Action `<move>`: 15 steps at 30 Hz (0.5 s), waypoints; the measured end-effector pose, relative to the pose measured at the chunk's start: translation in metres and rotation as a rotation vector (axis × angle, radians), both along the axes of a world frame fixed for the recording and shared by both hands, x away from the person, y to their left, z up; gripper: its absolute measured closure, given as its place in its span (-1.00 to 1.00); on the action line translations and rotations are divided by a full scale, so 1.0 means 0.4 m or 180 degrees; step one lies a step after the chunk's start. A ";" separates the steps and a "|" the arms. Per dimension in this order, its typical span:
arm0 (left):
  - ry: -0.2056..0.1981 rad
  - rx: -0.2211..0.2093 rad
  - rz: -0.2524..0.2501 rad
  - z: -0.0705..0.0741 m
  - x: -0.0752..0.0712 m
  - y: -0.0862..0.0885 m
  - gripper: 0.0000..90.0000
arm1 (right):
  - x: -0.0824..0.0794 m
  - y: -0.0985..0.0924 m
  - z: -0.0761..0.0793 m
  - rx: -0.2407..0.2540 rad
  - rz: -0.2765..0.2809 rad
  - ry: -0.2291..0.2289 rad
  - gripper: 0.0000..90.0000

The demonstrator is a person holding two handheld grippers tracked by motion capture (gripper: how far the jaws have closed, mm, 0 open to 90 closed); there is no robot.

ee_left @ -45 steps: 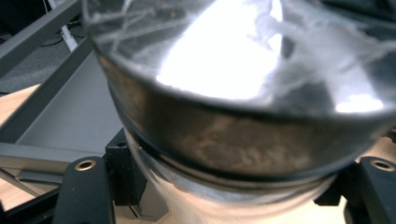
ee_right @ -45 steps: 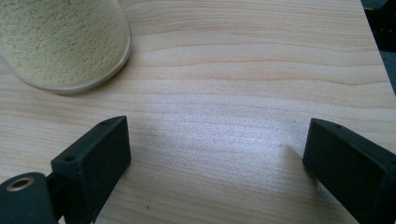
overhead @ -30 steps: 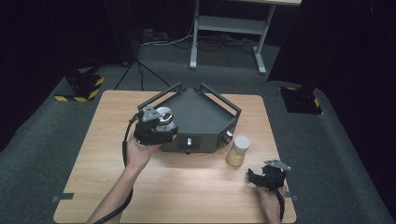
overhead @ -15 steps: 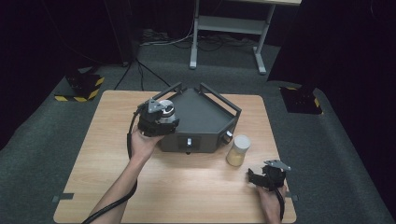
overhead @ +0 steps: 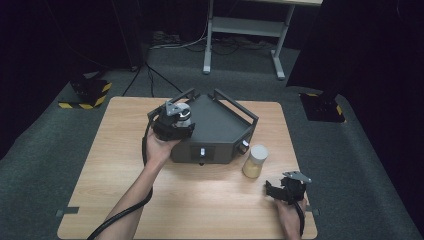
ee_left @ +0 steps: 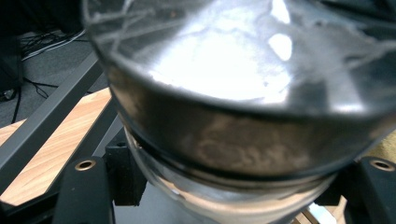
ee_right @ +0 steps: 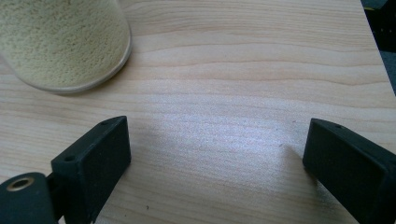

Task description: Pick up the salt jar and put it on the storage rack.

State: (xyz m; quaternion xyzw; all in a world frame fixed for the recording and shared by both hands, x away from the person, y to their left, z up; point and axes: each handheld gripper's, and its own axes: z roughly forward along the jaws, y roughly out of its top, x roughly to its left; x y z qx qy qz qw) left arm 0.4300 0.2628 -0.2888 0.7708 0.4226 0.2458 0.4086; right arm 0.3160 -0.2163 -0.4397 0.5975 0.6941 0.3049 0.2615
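The left hand-held gripper (overhead: 172, 120) is clamped around a glass jar with a dark metal lid (ee_left: 243, 93), holding it up over the left front corner of the dark grey scale-like box (overhead: 220, 132) that sits in the middle of the table (overhead: 100, 170). From the left gripper view the jar sits between the two black jaws, its lid glaring under the light and a pale band showing through the glass below the rim; one of the box's angled rails runs past to the left of it. Just beside the box's front right corner stands a second jar (overhead: 255, 161), filled with a yellowish grainy powder and resting upright on the wood. Further right of the box and nearer the table's front edge, the right hand-held gripper (overhead: 285, 189) rests low over the table with its jaws spread wide and nothing between them, the powder jar (ee_right: 60, 42) a little ahead of its left jaw.
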 end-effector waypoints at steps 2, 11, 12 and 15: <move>0.0008 -0.0009 0.0008 -0.002 0.006 -0.003 -0.33 | 0.000 0.000 0.000 0.0002 -0.0002 0.0001 -0.84; 0.0053 0.0096 0.0031 -0.009 0.024 -0.023 -0.33 | 0.000 0.000 0.000 0.0001 -0.0001 0.0001 -0.84; 0.0051 0.0119 0.0018 -0.009 0.026 -0.023 -0.33 | 0.000 0.000 0.000 0.0001 -0.0001 0.0000 -0.84; 0.0048 0.0107 0.0007 -0.010 0.029 -0.023 -0.33 | 0.000 0.000 0.000 0.0001 -0.0001 0.0000 -0.84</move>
